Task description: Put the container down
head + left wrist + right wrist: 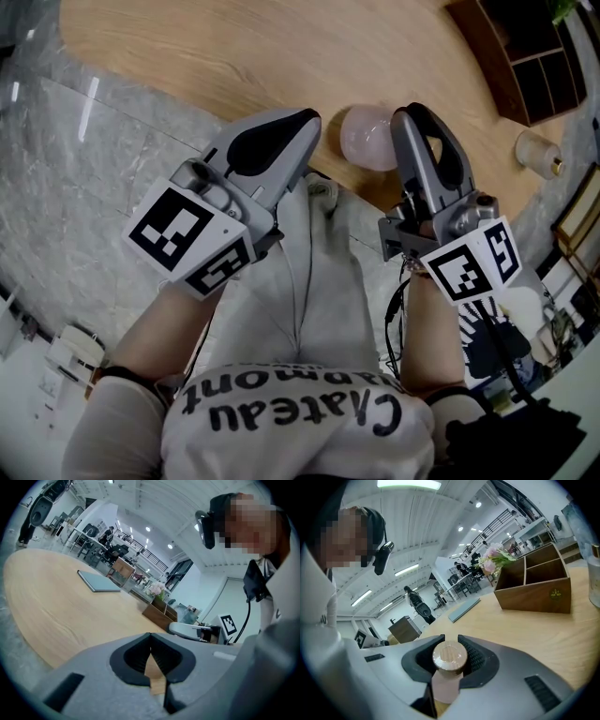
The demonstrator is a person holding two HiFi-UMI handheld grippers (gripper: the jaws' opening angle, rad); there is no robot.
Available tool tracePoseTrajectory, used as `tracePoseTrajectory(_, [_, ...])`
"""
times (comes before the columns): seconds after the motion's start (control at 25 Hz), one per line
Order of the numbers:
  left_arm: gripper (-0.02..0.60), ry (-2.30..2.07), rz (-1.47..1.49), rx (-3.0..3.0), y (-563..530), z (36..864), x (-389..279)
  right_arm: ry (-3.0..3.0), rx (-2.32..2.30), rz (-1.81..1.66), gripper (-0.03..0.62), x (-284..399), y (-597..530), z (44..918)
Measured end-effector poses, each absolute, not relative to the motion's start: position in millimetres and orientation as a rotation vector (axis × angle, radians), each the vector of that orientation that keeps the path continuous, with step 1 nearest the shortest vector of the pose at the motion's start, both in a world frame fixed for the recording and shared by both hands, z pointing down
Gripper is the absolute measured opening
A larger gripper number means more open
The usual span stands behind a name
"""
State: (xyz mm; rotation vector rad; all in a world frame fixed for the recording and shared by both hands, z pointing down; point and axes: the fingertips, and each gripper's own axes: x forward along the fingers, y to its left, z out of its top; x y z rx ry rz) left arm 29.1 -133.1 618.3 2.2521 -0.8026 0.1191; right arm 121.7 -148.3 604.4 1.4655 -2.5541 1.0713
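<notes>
A pale pink container (pixel 446 686) with a round wooden lid (pixel 449 656) sits between the pads of my right gripper (pixel 450 641), which is shut on it just below the lid. In the head view the container (pixel 367 138) shows as a pink rounded shape at the near edge of the wooden table (pixel 281 47), left of the right gripper (pixel 412 120). My left gripper (pixel 302 120) is held beside it, to the left. In the left gripper view that gripper (pixel 150 637) has its tips together and nothing between them.
A dark wooden organiser box (pixel 534 585) stands at the table's far right (pixel 525 56), with pink flowers (pixel 492 559) behind it and a glass jar (pixel 536 155) near it. A flat grey slab (pixel 98 581) lies farther along the table. Grey stone floor (pixel 84 187) lies left.
</notes>
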Motion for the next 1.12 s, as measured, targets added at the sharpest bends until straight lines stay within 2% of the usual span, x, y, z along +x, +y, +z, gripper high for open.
tracePoseTrajectory(0.72, [0.015,-0.824,0.112,2.222,-122,617,7,-2.538,1.407,0.845,0.087,92,-142,598])
tracePoseTrajectory(1.12, [0.015,-0.828,0.109,2.225,-122,619,11,-2.537,1.414,0.845,0.087,95,-143,600])
